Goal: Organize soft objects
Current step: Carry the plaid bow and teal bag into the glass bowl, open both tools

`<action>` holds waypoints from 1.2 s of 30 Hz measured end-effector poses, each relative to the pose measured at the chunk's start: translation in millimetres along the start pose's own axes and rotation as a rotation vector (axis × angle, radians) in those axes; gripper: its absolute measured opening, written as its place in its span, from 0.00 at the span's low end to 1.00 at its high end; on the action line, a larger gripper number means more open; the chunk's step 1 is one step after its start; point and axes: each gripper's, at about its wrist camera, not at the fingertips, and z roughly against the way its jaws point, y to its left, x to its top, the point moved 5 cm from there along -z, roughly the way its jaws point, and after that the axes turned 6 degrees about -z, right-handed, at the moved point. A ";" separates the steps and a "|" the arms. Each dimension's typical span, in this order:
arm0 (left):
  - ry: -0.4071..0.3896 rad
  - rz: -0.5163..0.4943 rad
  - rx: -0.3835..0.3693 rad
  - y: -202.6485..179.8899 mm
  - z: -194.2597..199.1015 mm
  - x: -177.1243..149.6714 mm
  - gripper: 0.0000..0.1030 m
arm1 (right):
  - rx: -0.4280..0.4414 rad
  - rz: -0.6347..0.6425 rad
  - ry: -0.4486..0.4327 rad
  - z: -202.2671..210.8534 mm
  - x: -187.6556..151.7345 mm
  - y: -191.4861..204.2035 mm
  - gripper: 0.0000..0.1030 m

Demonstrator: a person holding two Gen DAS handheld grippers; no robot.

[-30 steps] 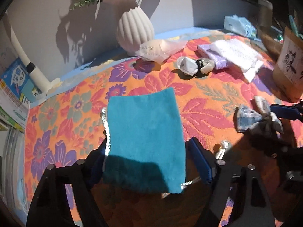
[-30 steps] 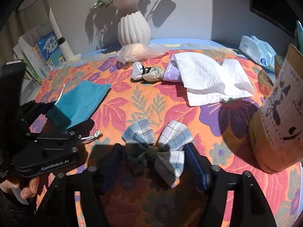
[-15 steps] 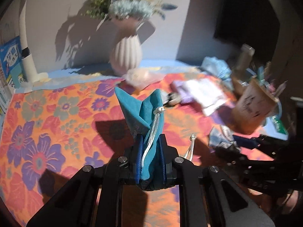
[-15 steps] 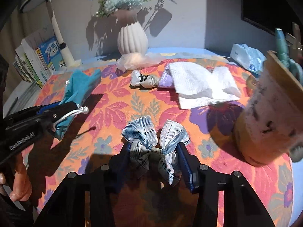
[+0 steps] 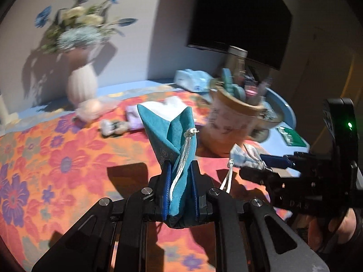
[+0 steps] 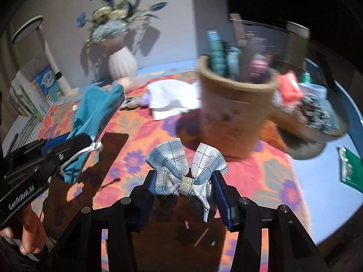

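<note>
Our left tongs (image 5: 180, 190) were clamped on the teal pouch (image 5: 172, 136), held above the worktop (image 5: 56, 158); limp cloth, best pinched at its gathered end. Our right tongs (image 6: 187, 190) gripped the light plaid bow (image 6: 186, 170) across its loops, near the knot.

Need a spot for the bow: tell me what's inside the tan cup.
The tan cup holds upright items: a teal tube and pink-capped things. Its lower contents are hidden by the wall.

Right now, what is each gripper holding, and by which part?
The left gripper clamps the teal drawstring pouch at its bottom end. The right gripper grips the plaid bow across its middle.
</note>
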 end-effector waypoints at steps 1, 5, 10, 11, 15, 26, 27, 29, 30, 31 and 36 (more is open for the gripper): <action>-0.002 -0.011 -0.010 -8.2 0.5 1.2 0.12 | -0.012 -0.006 -0.005 5.8 0.4 -8.1 0.46; -0.009 -0.064 -0.068 -43.7 2.5 7.5 0.12 | -0.035 -0.061 -0.022 27.2 4.3 -39.6 0.46; -0.027 -0.130 -0.121 -85.4 4.0 17.9 0.12 | -0.061 -0.134 -0.068 53.7 11.0 -78.5 0.46; -0.030 -0.139 -0.135 -92.9 2.9 20.7 0.12 | -0.061 -0.143 -0.075 57.3 12.2 -84.9 0.46; -0.030 -0.179 -0.180 -120.3 -4.3 31.0 0.12 | -0.079 -0.176 -0.103 71.5 15.7 -109.4 0.46; -0.063 -0.253 -0.225 -186.3 -41.8 91.1 0.12 | -0.127 -0.261 -0.211 95.0 52.5 -175.7 0.46; -0.065 -0.257 -0.214 -190.2 -46.3 97.5 0.12 | -0.132 -0.266 -0.220 94.3 57.6 -180.3 0.46; -0.060 -0.251 -0.192 -196.9 -59.4 114.1 0.12 | -0.132 -0.285 -0.239 91.9 70.3 -192.7 0.46; -0.056 -0.243 -0.180 -198.6 -66.0 121.5 0.12 | -0.129 -0.298 -0.247 89.8 77.5 -198.6 0.46; -0.051 -0.234 -0.158 -200.0 -73.9 128.9 0.12 | -0.130 -0.308 -0.254 87.8 82.9 -203.8 0.46; -0.008 -0.191 -0.082 -196.2 -116.6 154.3 0.12 | -0.135 -0.358 -0.264 70.2 110.6 -229.3 0.46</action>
